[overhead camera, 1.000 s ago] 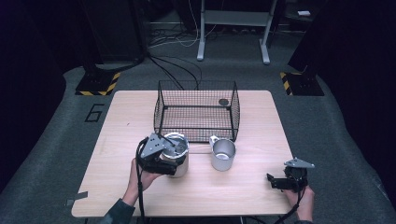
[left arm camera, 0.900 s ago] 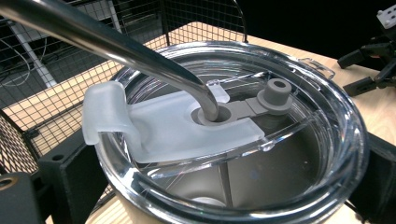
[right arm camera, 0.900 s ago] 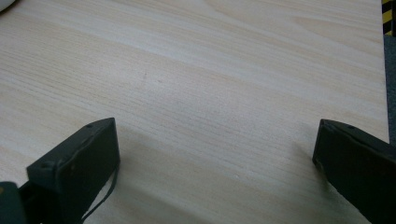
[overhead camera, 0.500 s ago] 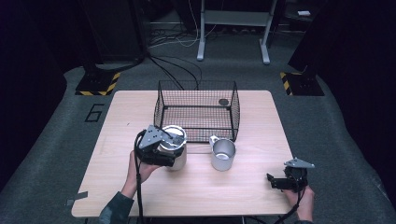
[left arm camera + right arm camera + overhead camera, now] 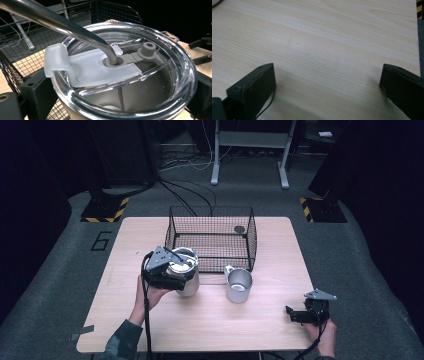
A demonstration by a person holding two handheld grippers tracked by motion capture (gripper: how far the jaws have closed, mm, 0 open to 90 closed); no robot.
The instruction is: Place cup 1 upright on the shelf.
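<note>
A steel tumbler [image 5: 186, 272] with a clear lid [image 5: 155, 82] and a bent metal straw [image 5: 62, 25] is held near the table's left middle, just in front of the wire basket [image 5: 210, 237]. My left gripper [image 5: 172, 276] is shut on the tumbler, one black jaw on each side of its rim. Whether the tumbler touches the table I cannot tell. Near the front right corner my right gripper [image 5: 296, 314] is open, its jaws wide apart over bare wood [image 5: 327, 62] with nothing between them.
A metal mug [image 5: 239, 286] with a handle stands upright at the table's middle, right of the tumbler and in front of the basket. A small dark round thing [image 5: 239, 228] lies in the basket's back right corner. The wooden table [image 5: 250, 330] ends close behind my right hand.
My left gripper has carried the tumbler a little away from the person, toward the basket. The right gripper and the mug have stayed where they were.
</note>
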